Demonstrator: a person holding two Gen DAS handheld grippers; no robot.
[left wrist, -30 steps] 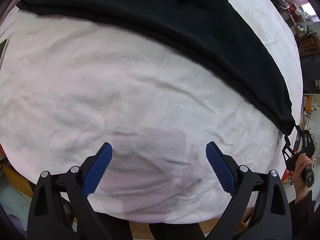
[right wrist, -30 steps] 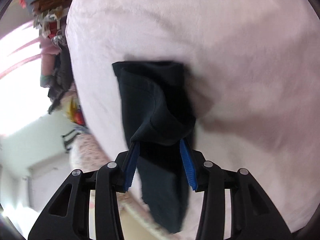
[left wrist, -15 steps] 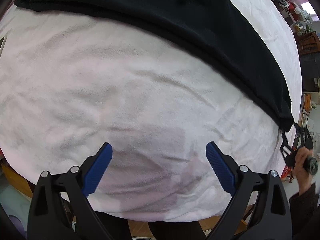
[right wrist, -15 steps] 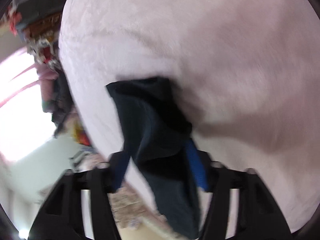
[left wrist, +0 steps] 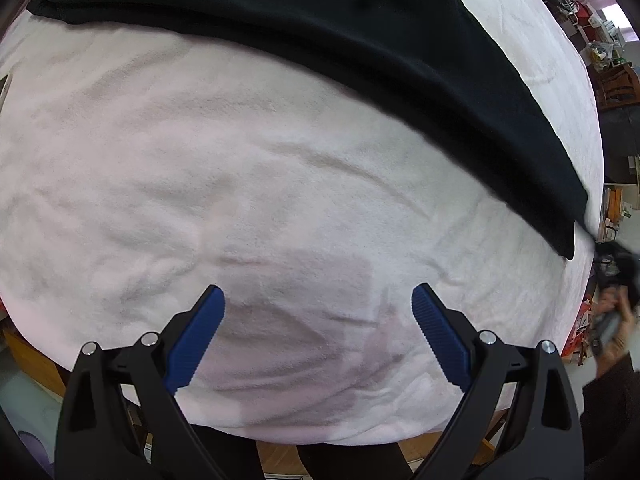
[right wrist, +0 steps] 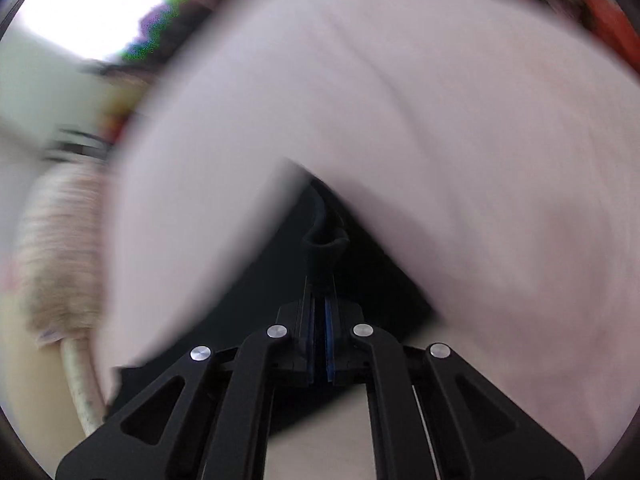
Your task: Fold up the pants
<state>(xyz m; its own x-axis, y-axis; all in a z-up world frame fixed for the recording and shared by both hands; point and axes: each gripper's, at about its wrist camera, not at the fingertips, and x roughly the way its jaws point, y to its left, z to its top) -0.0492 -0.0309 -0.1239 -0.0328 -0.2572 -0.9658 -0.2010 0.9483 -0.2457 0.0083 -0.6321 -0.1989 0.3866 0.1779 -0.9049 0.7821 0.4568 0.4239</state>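
- Pants (left wrist: pixel 360 52) are black, laid in a long band across the far side of the white fuzzy blanket (left wrist: pixel 200 168), running from upper left down to the right edge in the left wrist view.
- Right end of that band comes to a point right at the blanket's right edge, close to where the person's hand (left wrist: pixel 612 320) shows, blurry, holding smth dark. Can't make out detail there.
- Left gripper (left wrist: pixel 318 308) hangs above bare blanket on the near side, jaws wide apart, nothing between the blue pads (left wrist: pixel 198 336). Well apart from the pants, tbh.
- Blanket under it is wrinkled w/ a greyish shadow patch between the two fingers.
- Right gripper (right wrist: pixel 320 292) has its jaws pressed together on a bit of the black fabric (right wrist: pixel 324 244). You can see a bunched-up knot of cloth poking out just past the tips, w/ only a thin sliver of blue pad visible either side.
- From that pinch the dark cloth fans out to both sides below the tips, over the pale blanket (right wrist: pixel 440 120).
- Right wrist view is heavily motion-blurred, so the bg is mush: bright window area top left, smth striped/pinkish at left, a pale curved tube or cord (right wrist: pixel 80 384) lower left. Can't say what those are.
- Wooden floor or furniture edge peeks out under the blanket at the bottom of the left view, plus cluttered shelves far right, too small to read.
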